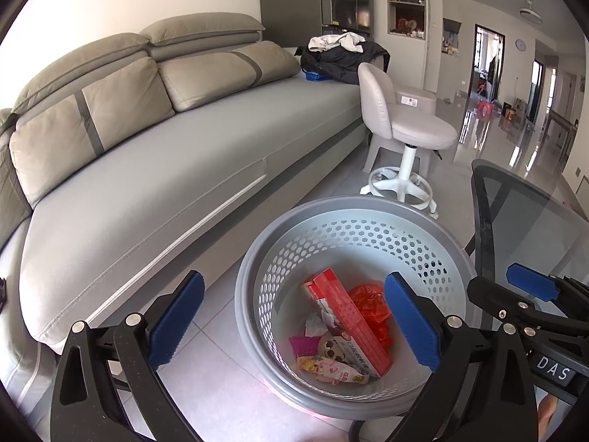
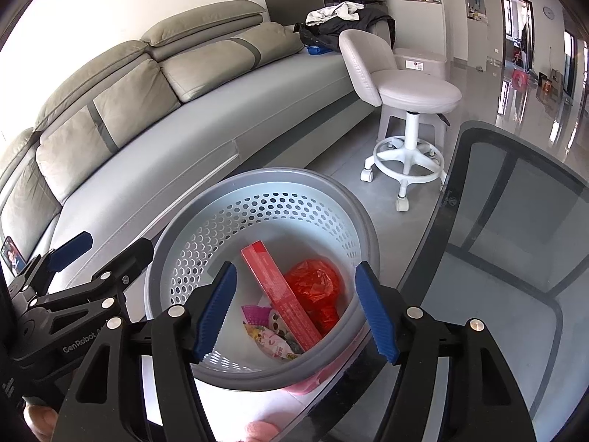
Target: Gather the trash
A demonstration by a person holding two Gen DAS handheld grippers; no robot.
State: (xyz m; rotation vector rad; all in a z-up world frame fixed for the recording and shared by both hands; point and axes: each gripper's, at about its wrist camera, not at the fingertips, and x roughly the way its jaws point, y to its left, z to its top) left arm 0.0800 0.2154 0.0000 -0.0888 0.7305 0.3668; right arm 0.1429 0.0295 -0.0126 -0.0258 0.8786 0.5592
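One grey sofa (image 1: 154,154) runs along the wall, with a pile of clothes (image 1: 342,55) at its far end; one dark glass desk (image 2: 515,258) fills the right foreground, its edge just beside the bin; one white stool (image 1: 408,129) on castors stands on the tiled floor (image 1: 331,180) beyond the bin, near the sofa's end; one round grey bin (image 1: 257,258) with a perforated inner wall stands on the floor between sofa and desk; two tools hang above it, side by side; the left tool (image 1: 294,320) has its blue pads spread wide and nothing between them, the bin's contents lying below and partly between the pads in its view; the right tool (image 2: 294,309) is likewise spread and bare, poised over the near rim with the trash framed between its pads; inside the bin lie one long red box (image 2: 279,294) leaning diagonally, one crumpled red bag (image 2: 316,287) to its right, touching it, one white tissue (image 1: 314,326) left of the box, one pink wrapper (image 1: 303,344) beside that, and two or three printed snack packets (image 1: 335,366) nearest the camera, partly under the box, their exact count unclear.
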